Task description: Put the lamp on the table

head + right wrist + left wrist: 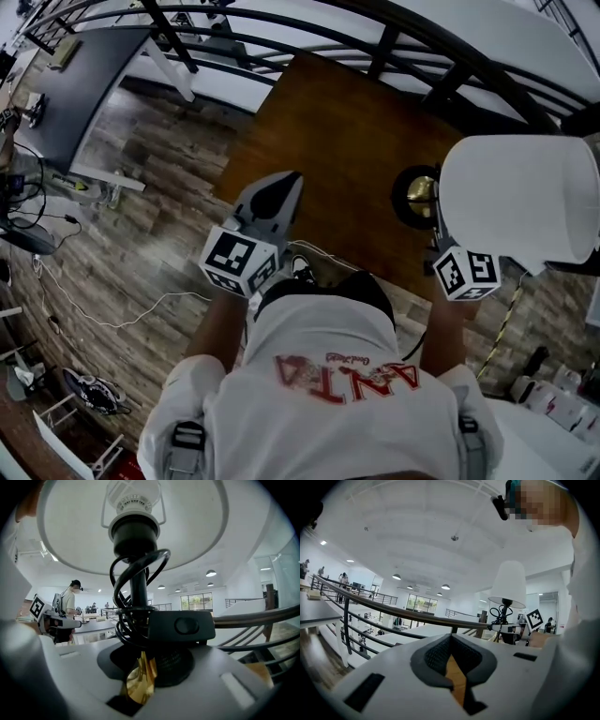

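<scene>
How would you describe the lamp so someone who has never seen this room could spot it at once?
Find the brown wooden table beside the black railing; over its right side the right gripper holds the lamp by its thin black stem. It is the only thing with a big white shade, plus a shiny gold base and a black cord coiled round the stem.

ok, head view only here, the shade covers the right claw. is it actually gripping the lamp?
Observer: Yes. The right claw is shut on the lamp, on its brass stem below the shade.
Operator: cord?
Observer: The black cord is coiled round the stem; its switch sits just above the claw.
Operator: anyone nearby?
Observer: One person in a cap, standing in the background.
</scene>
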`<control>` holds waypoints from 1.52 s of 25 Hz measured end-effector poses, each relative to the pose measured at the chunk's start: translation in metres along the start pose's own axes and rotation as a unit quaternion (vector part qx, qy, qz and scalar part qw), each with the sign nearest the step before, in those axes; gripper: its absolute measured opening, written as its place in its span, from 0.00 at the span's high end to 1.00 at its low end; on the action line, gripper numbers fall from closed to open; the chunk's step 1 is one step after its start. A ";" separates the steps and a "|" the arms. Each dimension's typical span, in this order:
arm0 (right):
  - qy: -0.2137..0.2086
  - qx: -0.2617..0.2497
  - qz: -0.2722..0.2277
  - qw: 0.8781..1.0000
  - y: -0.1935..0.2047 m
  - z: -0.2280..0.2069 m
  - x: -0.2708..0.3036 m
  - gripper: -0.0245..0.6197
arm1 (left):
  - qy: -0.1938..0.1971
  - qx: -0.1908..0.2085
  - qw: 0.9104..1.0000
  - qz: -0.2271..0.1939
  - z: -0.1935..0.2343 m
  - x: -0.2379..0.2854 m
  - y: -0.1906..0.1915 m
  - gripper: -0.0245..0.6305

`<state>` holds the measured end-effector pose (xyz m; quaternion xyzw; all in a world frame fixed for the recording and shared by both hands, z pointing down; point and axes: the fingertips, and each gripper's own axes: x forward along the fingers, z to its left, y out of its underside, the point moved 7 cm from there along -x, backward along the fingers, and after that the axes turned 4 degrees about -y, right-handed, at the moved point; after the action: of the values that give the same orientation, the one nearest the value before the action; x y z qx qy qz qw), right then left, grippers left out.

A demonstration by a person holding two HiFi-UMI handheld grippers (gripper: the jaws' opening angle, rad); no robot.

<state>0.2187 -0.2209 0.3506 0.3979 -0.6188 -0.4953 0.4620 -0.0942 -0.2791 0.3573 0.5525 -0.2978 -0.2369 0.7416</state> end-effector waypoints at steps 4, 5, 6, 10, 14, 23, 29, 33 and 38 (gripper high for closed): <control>0.000 -0.006 0.020 1.000 0.004 -0.013 0.011 0.83 | 0.004 -0.003 1.000 0.000 0.002 0.023 -0.001 0.95; -0.005 -0.009 0.025 1.000 0.005 -0.018 0.017 0.83 | -0.002 -0.002 1.000 -0.008 0.003 0.030 -0.003 0.95; -0.011 -0.013 0.030 0.999 0.006 -0.024 0.024 0.83 | -0.010 -0.001 1.000 -0.014 0.005 0.036 -0.005 0.95; -0.041 -0.022 0.044 0.998 0.014 -0.036 0.070 0.83 | -0.045 -0.008 0.999 -0.014 0.023 0.054 -0.004 0.95; -0.078 -0.028 0.044 0.996 0.015 -0.037 0.130 0.83 | -0.072 -0.008 0.997 -0.008 0.042 0.062 -0.002 0.95; -0.133 -0.035 0.047 0.989 0.039 -0.029 0.244 0.83 | -0.115 -0.023 0.993 0.006 0.066 0.073 0.017 0.95; -0.154 -0.026 0.056 0.986 0.064 -0.020 0.304 0.83 | -0.128 -0.036 0.991 0.014 0.084 0.081 0.029 0.95; -0.167 -0.031 0.055 0.984 0.076 -0.020 0.344 0.83 | -0.143 -0.044 0.989 0.018 0.096 0.088 0.045 0.95; -0.178 -0.043 0.059 0.981 0.084 -0.011 0.409 0.83 | -0.154 -0.058 0.986 0.017 0.124 0.099 0.054 0.95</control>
<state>0.1216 -0.5964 0.5070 0.2461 -0.6915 -0.5561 0.3900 -0.1098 -0.4159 0.4537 0.4606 -0.4037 -0.3236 0.7212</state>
